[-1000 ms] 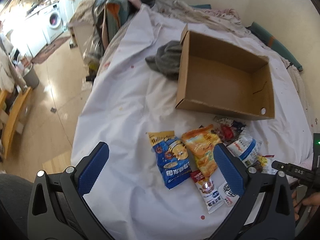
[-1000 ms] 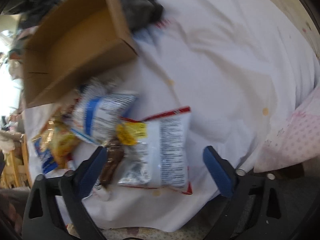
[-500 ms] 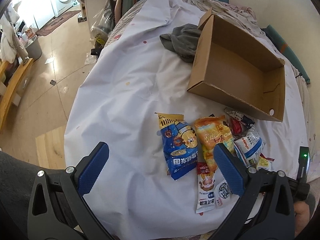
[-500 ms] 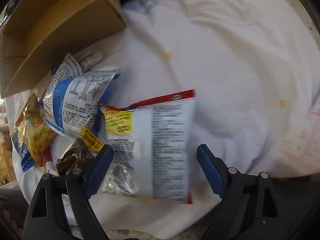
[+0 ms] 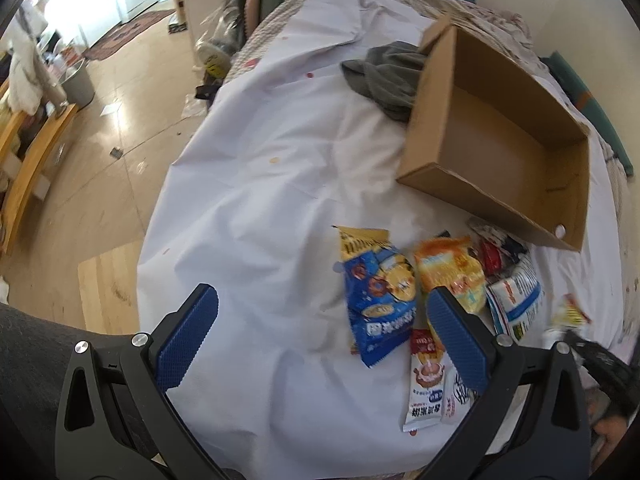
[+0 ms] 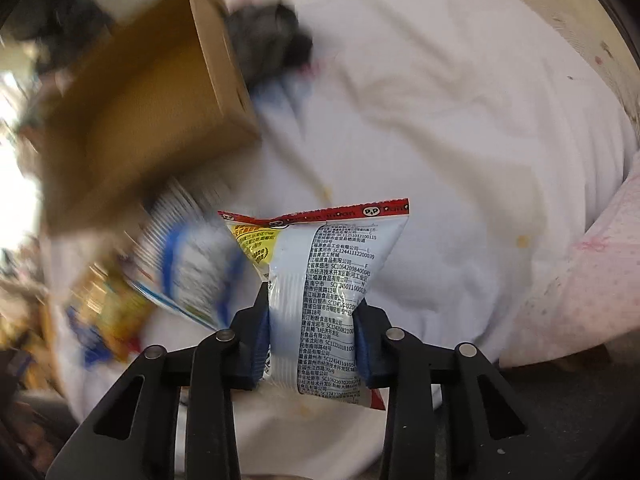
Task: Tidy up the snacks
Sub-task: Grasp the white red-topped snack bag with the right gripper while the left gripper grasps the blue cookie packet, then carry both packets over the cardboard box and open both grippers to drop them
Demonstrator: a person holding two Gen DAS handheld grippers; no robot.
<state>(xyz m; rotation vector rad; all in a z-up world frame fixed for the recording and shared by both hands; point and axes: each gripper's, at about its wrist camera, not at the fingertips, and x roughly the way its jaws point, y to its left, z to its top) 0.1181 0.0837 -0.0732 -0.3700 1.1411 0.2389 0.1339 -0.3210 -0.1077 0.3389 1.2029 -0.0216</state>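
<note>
Your right gripper (image 6: 312, 332) has just been closing, and its blue pads now clamp the white snack packet with a red top edge (image 6: 320, 280), which stands up between them. Your left gripper (image 5: 320, 340) is wide apart with nothing between its pads, above the white sheet (image 5: 260, 200) on the bed. Just beside its right pad lie the blue snack bag (image 5: 380, 300) and the orange snack bag (image 5: 448, 268). The open brown cardboard box (image 5: 500, 152) stands behind them, empty.
</note>
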